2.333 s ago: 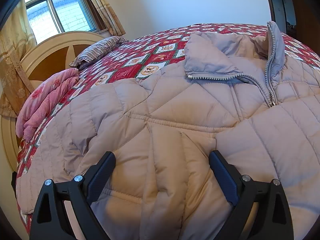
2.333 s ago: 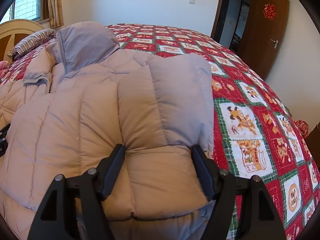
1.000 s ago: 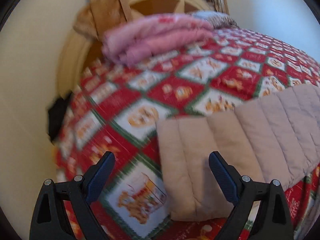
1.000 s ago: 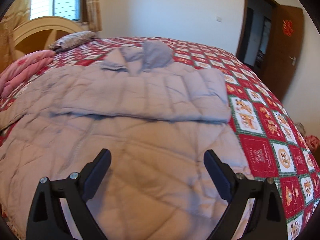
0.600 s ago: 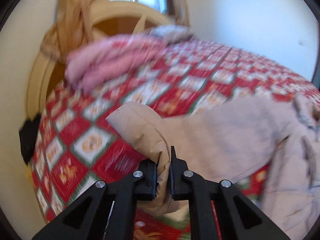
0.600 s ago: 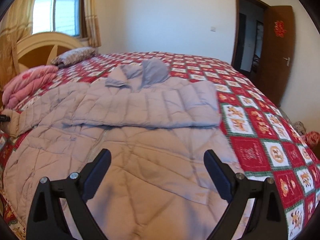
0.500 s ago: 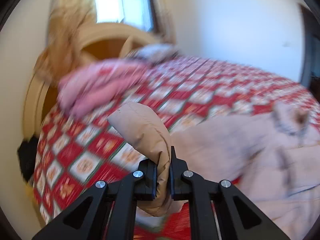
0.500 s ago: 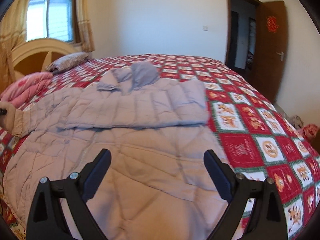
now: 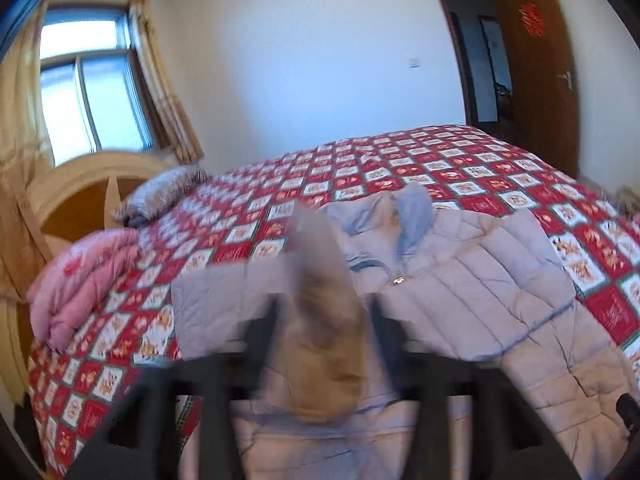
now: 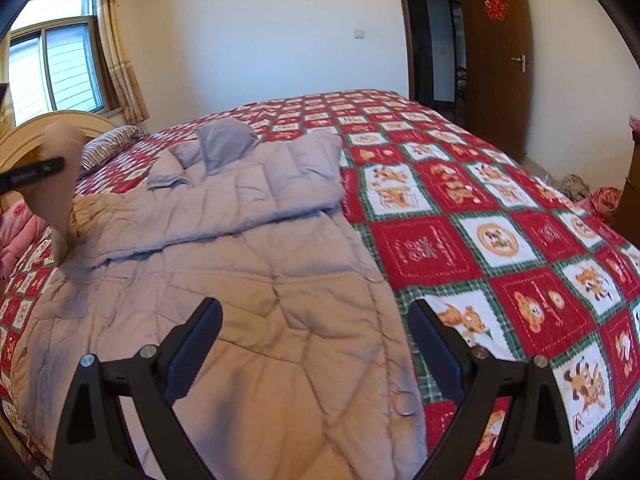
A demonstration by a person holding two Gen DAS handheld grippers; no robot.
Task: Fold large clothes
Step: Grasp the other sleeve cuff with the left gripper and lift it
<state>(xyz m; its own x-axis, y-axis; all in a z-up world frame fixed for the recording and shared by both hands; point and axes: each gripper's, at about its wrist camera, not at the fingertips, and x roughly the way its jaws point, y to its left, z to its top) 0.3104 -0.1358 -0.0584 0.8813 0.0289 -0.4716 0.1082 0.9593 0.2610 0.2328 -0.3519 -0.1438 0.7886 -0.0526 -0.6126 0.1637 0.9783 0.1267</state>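
Spread across a red patchwork quilt (image 10: 500,216), the puffy down coat (image 10: 256,280) is lying at frame centre. At lower centre, the left gripper (image 9: 324,332) is pinching the raised sleeve cuff (image 9: 320,280), blurred. The right gripper (image 10: 316,344) is hovering, jaws spread and empty. Soft, light and springy, the coat is best taken at cuffs or hem.
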